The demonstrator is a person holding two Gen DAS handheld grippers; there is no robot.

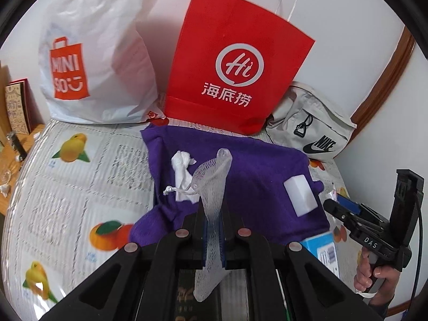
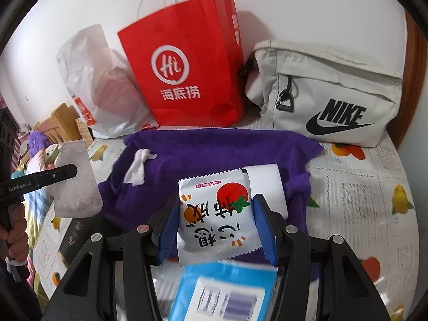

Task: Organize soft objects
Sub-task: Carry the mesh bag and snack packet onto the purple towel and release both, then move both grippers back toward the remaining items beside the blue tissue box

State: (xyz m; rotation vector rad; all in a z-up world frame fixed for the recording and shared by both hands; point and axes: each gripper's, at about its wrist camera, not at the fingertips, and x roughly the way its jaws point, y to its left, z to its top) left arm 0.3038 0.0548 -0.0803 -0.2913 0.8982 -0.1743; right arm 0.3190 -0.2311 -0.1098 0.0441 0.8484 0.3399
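The left gripper point(image 1: 212, 230) is clamped on a limp, light mesh bag point(image 1: 214, 176) above the purple cloth point(image 1: 254, 165), while the right gripper point(image 2: 216, 227), part-open, brackets a crinkly snack packet point(image 2: 216, 214), best pinched mid-body

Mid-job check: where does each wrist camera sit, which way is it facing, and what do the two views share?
Left wrist: on the left gripper, facing the wall bags; its jaws pinch a white mesh pouch; the right gripper shows at right.
Right wrist: on the right gripper, facing likewise; its fingers flank a snack packet.
Shared: red paper bag, purple cloth.
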